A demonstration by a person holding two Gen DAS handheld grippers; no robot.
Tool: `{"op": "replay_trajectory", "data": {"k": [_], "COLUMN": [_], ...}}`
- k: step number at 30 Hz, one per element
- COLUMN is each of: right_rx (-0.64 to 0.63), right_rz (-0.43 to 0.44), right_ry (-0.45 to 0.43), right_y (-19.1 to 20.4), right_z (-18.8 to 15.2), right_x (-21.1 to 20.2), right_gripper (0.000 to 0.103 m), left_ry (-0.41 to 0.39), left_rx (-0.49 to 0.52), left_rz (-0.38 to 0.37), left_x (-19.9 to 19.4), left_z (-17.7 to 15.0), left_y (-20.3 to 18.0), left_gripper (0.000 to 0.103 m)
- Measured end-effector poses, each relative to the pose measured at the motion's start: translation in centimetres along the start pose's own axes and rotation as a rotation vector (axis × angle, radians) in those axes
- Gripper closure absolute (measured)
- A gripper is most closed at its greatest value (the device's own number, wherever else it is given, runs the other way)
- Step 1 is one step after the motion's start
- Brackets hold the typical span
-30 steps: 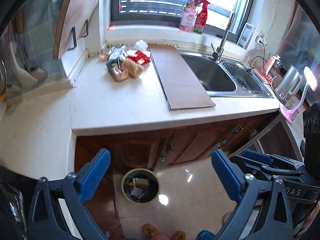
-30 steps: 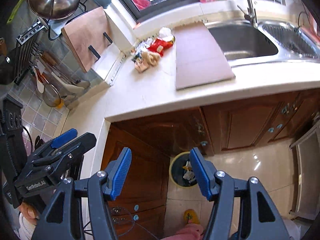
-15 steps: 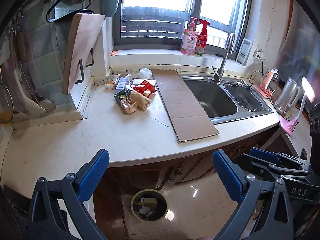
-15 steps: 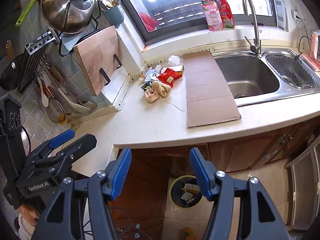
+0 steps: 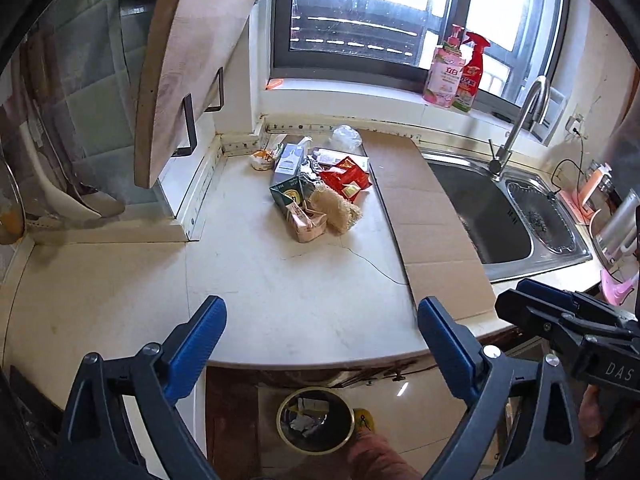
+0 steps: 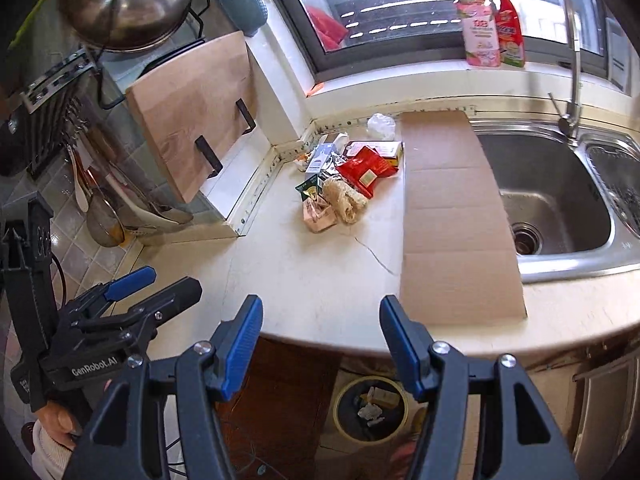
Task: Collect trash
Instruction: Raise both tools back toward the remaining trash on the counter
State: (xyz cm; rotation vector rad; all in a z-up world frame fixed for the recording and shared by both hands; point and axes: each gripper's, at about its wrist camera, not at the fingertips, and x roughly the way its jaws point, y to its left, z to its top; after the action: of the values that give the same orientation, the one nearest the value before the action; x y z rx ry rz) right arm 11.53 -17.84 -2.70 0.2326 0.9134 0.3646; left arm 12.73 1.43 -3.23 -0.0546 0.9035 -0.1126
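Up at the counter's [image 5: 280, 292] back left corner, under the hanging cutting board [image 5: 188, 68], lies the trash pile [image 5: 316, 184]: a white carton, a green packet, a pink wrapper, a tan fibrous roll and a red packet, bunched and touching. Just right of it a flattened cardboard strip [image 5: 424, 216] runs lengthwise from the back wall to the front edge, overlapping the sink [image 5: 520, 216]. Below the front edge a bin [image 5: 316, 420] stands on the floor. The left gripper [image 5: 320, 332] is narrowing with nothing between its fingers; the right gripper [image 6: 320, 332] is apart and empty.
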Motion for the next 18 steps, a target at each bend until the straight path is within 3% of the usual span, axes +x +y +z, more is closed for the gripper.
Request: {"op": "replay_trajectory", "data": {"k": [4, 10, 14, 18], "right_rx": [-0.018, -0.064, -0.109, -0.131], "right_rz": [0.019, 0.028, 0.039, 0.059], "right_ry": [0.058, 0.158, 0.224, 0.287], "right_y": [-1.9, -4.0, -4.3, -4.5], "right_z": [4.5, 10.2, 12.4, 13.9], "right_x": [4.2, 10.8, 15.6, 20.2], "right_gripper": [0.042, 0.042, 0.042, 0.042], "left_ry": [0.035, 0.11, 0.175, 0.216], "left_rx": [-0.008, -0.048, -0.111, -0.16], "left_rz": [0.032, 0.065, 0.072, 0.11], "left_x": [4.5, 11.6, 15.4, 18.0], "left_z": [2.8, 6.2, 7.1, 7.6], "left_y": [-0.2, 0.4, 1.5, 2.4], "left_gripper": [0.014, 0.031, 0.051, 0.053]}}
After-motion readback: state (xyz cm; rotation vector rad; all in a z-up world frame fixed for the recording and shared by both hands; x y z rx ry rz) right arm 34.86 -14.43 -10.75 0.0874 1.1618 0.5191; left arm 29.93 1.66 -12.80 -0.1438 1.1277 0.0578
